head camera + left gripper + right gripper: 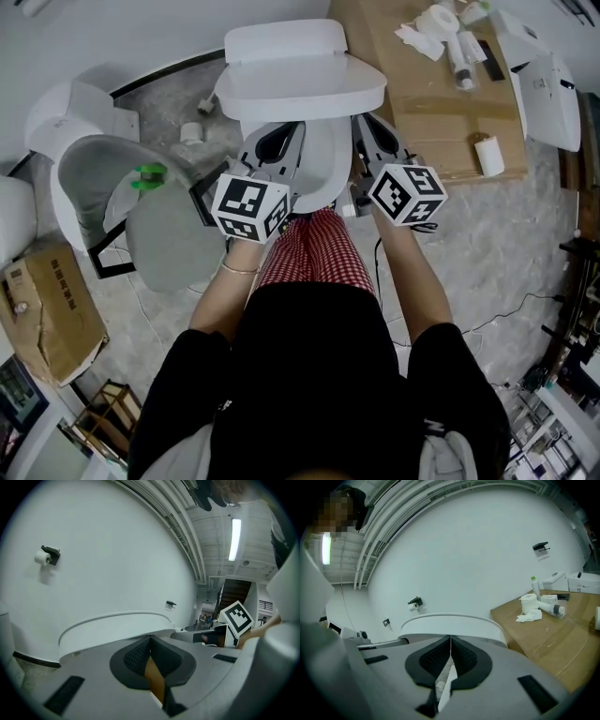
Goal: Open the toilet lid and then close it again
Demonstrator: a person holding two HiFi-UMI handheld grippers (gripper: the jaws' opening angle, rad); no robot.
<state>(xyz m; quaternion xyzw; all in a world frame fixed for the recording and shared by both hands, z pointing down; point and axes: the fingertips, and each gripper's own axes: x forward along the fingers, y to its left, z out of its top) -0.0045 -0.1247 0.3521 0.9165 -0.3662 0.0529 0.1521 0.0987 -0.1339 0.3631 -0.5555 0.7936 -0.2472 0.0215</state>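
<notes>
Lifting seems the step now: the left hand-held gripper [150,644] and right hand-held gripper [450,641], both squeezed together on nothing, sit under the half-raised toilet lid [300,86], which needs pushing back.

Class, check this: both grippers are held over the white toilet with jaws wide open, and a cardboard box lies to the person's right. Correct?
Wrong on the jaws: the left gripper and right gripper are both shut, pads together, as each gripper view shows. The white toilet and the cardboard box to the right are as stated.
</notes>
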